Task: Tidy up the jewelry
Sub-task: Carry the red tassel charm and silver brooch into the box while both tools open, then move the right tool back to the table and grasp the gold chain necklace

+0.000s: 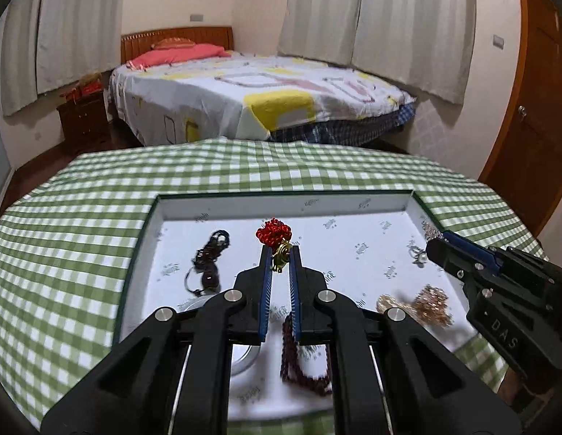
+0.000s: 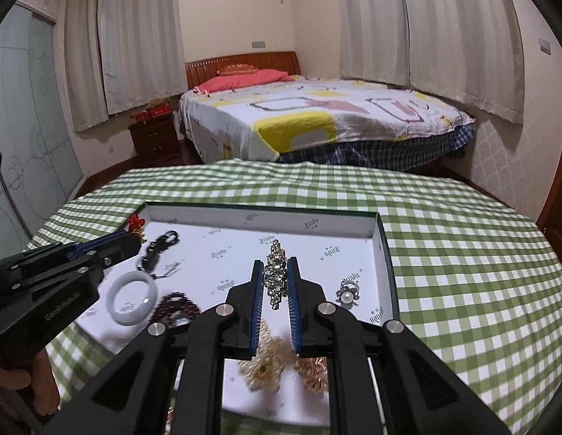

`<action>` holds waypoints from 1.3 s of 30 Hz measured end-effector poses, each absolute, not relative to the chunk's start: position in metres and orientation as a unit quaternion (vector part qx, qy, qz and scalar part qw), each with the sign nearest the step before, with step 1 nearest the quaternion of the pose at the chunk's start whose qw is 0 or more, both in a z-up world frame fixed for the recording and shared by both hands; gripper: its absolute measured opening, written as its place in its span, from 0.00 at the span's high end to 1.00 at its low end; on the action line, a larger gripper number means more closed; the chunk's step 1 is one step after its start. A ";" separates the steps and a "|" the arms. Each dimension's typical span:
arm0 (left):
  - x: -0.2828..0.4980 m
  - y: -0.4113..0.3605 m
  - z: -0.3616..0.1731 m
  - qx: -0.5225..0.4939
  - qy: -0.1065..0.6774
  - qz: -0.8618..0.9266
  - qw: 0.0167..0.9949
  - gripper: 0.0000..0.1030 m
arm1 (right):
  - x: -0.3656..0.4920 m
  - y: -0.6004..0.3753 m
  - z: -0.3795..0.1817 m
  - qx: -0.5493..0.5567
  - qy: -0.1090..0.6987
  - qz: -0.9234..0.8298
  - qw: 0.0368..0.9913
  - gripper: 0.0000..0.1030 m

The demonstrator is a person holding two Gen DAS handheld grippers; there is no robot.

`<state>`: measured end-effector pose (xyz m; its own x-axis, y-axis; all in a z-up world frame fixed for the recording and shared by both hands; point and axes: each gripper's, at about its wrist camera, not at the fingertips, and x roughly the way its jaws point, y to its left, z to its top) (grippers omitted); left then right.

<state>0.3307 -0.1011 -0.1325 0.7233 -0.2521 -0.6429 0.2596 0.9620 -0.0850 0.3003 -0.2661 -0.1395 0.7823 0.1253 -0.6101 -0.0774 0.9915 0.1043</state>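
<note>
- Here, the left gripper has its jaws clamped on a red beaded piece with a gold pendant, lifted over the far left of the white tray.
- The right gripper has its jaws clamped on a rhinestone piece above the tray's right half.
- A pale bangle, dark beads and a pearl ring lie in the tray on the checked surface.

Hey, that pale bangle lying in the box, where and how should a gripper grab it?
The pale bangle lies flat on the box floor. Come from above, one finger inside the ring and one outside, and pinch the rim on its side away from the dark red beads.
</note>
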 end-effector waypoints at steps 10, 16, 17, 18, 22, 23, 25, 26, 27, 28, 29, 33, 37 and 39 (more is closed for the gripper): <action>0.377 -0.111 -0.170 0.012 0.421 -0.134 0.897 0.91 | 0.327 -0.272 -0.172 0.043 0.382 0.055 0.922 0.87; 0.388 -0.117 -0.181 0.021 0.447 -0.137 0.884 0.90 | 0.332 -0.274 -0.176 0.041 0.397 0.056 0.915 0.87; 0.388 -0.118 -0.182 0.024 0.449 -0.138 0.883 0.90 | 0.333 -0.274 -0.178 0.040 0.402 0.057 0.913 0.87; 0.388 -0.118 -0.182 0.025 0.449 -0.138 0.882 0.90 | 0.334 -0.274 -0.179 0.041 0.406 0.057 0.911 0.87; 0.389 -0.120 -0.181 0.027 0.453 -0.139 0.880 0.85 | 0.336 -0.276 -0.182 0.045 0.415 0.057 0.907 0.87; 0.390 -0.120 -0.181 0.026 0.453 -0.140 0.880 0.82 | 0.336 -0.277 -0.182 0.047 0.415 0.056 0.907 0.87; 0.390 -0.119 -0.180 0.023 0.453 -0.139 0.880 0.77 | 0.337 -0.278 -0.182 0.050 0.415 0.056 0.907 0.86; 0.390 -0.119 -0.179 0.022 0.453 -0.139 0.880 0.74 | 0.337 -0.279 -0.182 0.052 0.415 0.056 0.907 0.86; 0.390 -0.119 -0.178 0.020 0.452 -0.140 0.881 0.72 | 0.337 -0.279 -0.182 0.053 0.415 0.056 0.907 0.82; 0.389 -0.119 -0.178 0.019 0.450 -0.141 0.882 0.69 | 0.338 -0.279 -0.182 0.054 0.415 0.056 0.906 0.79; 0.389 -0.119 -0.177 0.019 0.449 -0.141 0.882 0.65 | 0.338 -0.280 -0.182 0.055 0.415 0.055 0.907 0.75; 0.384 -0.117 -0.172 0.012 0.440 -0.141 0.887 0.60 | 0.335 -0.279 -0.180 0.052 0.408 0.055 0.910 0.75; 0.373 -0.112 -0.162 0.003 0.422 -0.142 0.895 0.53 | 0.329 -0.279 -0.173 0.052 0.397 0.053 0.915 0.75; 0.367 -0.110 -0.155 -0.001 0.410 -0.142 0.901 0.52 | 0.323 -0.279 -0.168 0.053 0.389 0.052 0.918 0.75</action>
